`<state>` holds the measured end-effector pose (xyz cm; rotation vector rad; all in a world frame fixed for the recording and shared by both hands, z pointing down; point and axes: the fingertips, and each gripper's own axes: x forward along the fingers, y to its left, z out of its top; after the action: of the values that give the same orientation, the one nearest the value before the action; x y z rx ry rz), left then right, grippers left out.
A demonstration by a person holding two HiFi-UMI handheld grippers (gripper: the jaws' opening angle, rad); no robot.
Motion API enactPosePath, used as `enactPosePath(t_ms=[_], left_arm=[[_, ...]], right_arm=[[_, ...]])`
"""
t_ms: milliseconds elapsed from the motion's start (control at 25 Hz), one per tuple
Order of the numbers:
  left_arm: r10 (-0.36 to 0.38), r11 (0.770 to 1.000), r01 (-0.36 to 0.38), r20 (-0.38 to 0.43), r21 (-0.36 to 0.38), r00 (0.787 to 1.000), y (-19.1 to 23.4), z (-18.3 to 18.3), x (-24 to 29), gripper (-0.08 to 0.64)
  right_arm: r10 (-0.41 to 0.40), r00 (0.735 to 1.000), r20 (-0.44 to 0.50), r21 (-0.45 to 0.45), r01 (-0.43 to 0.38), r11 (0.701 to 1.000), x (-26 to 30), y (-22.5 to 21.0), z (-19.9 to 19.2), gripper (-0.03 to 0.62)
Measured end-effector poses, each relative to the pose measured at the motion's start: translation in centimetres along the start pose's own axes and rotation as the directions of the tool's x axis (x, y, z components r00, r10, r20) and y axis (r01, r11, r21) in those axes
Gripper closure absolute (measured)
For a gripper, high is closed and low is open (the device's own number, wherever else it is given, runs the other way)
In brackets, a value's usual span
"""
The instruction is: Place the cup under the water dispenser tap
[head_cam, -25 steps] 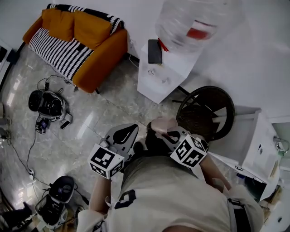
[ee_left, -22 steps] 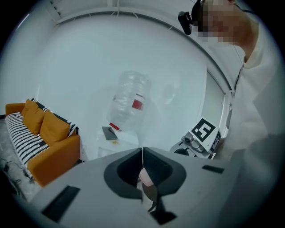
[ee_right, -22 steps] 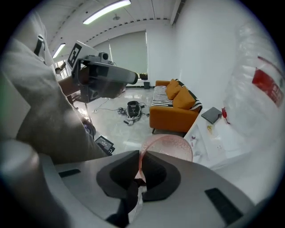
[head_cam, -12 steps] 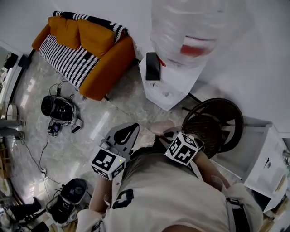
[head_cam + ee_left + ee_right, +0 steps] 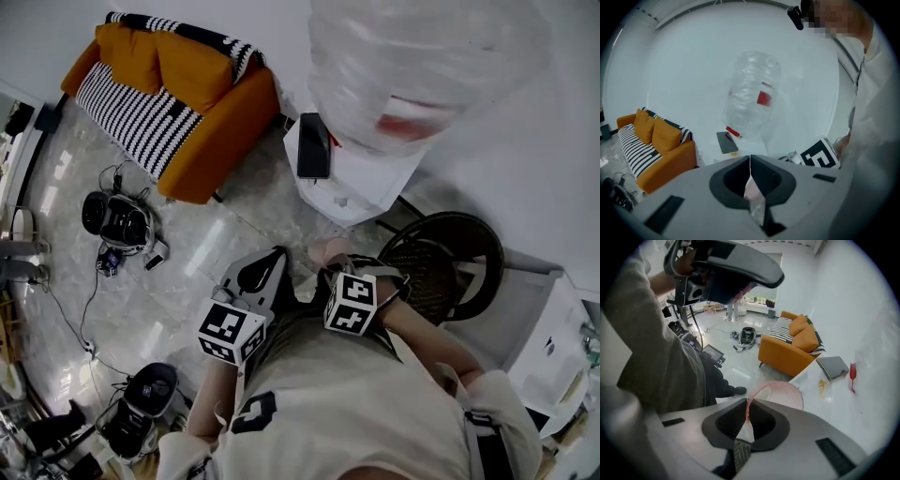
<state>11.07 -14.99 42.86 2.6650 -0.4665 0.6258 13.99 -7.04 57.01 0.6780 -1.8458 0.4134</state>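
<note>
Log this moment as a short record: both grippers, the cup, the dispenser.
right gripper: shut on the rim of the pink cup
left gripper: shut, empty
water dispenser: bottle on top, phone lying beside the bottle
pink cup position: held in front of the water dispenser, not yet set down

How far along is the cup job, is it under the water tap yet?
Done: the pink cup is picked up, its rim clamped in the right gripper. In hand: it hangs in the air close to the water dispenser. Left: setting it under the tap, which no view shows, and letting go. The left gripper is shut and empty.
</note>
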Motion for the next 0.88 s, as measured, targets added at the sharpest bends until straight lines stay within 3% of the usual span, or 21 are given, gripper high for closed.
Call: enactPosePath(t_ms=[160,440,880], left_arm=[[-0.005,1.000,0.005,-0.026,0.022,1.000,2.3,-0.7,1.6,0.502],[-0.109,0.994,0.111,-0.100,0.020,0.989,8.5,-2.5,3.7,0.502],[-0.168,0.986,0.168,-0.181,-0.019,0.969,16.8,-4.7,6.6,0.502]], right_arm=[[-0.016,0.999,-0.041,-0.023,0.015,1.000,1.8,-1.4,1.0,0.555],[-0.031,0.989,-0.147,0.056,0.040,0.998,6.5,-3.4,4.1,0.555],[-0.094,0.923,-0.374,0.079,0.133,0.988,14.8,-7.1,5.1,0.555]])
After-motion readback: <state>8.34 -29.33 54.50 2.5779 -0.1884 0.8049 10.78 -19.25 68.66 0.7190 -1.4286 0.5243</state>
